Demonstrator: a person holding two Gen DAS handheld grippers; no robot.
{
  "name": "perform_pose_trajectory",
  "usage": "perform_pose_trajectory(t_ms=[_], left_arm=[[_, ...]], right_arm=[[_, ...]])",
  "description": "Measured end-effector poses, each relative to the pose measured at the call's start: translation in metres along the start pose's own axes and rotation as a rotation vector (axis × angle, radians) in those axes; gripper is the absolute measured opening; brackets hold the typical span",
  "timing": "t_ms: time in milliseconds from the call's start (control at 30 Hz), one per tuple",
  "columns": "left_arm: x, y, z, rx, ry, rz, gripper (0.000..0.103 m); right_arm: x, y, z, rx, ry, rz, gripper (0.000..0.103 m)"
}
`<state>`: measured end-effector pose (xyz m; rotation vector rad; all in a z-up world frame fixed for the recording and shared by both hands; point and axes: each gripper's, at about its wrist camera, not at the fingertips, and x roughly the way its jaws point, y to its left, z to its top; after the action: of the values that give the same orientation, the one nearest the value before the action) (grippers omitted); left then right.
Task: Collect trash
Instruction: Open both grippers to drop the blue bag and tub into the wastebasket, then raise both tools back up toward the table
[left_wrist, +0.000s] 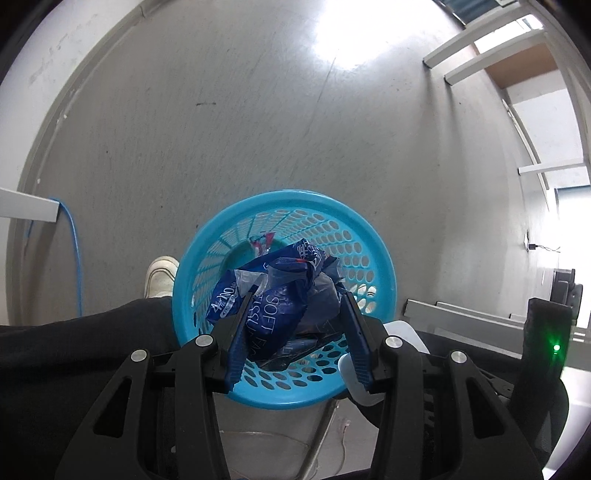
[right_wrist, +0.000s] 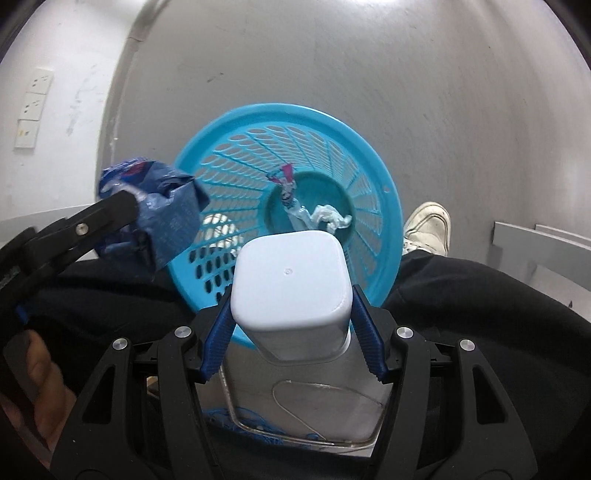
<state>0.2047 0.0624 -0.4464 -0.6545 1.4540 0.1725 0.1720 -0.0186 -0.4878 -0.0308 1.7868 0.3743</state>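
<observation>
My left gripper (left_wrist: 297, 295) is shut on a crumpled blue tissue wrapper (left_wrist: 284, 295) and holds it over a blue perforated waste basket (left_wrist: 373, 236) on the floor. In the right wrist view the left gripper (right_wrist: 136, 218) with the wrapper (right_wrist: 162, 210) hangs at the basket's (right_wrist: 384, 192) left rim. My right gripper (right_wrist: 290, 291) is shut on a clear bottle with a white square cap (right_wrist: 290, 269), held above the basket's near rim. Inside the basket lie a pink-and-blue wrapper (right_wrist: 286, 184) and a white crumpled tissue (right_wrist: 332, 218).
The person's black trousers (right_wrist: 480, 314) and white shoes (right_wrist: 428, 225) (left_wrist: 160, 277) flank the basket. A blue cable (left_wrist: 74, 240) hangs at the left wall. White table legs (left_wrist: 480, 48) stand far right. Wall sockets (right_wrist: 33, 107) are at the left.
</observation>
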Motion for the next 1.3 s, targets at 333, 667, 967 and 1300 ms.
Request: perform_pose_trajectory(t_ms=[333,667,967,1300], left_arm=[[-0.014,-0.003,-0.003,-0.004,-0.045,-0.045,0.068],[-0.028,-0.001,-0.009,-0.017,-0.079,-0.009,0.066],[-0.058,-0.005,-0.023,0.018,-0.165,0.041,0.066],[-0.109,-0.013,-0.058,0.103,-0.307,0.079,0.066]], right_arm=[[0.003,-0.003,0.0,0.001,-0.036,-0.012,0.075],[-0.014,0.009,-0.01,-0.053,-0.1,-0.069,0.074],[-0.042,0.019,-0.027,-0.112,-0.199,-0.112,0.075],[-0.094,0.037,-0.068,-0.183,-0.347,-0.096,0.078]])
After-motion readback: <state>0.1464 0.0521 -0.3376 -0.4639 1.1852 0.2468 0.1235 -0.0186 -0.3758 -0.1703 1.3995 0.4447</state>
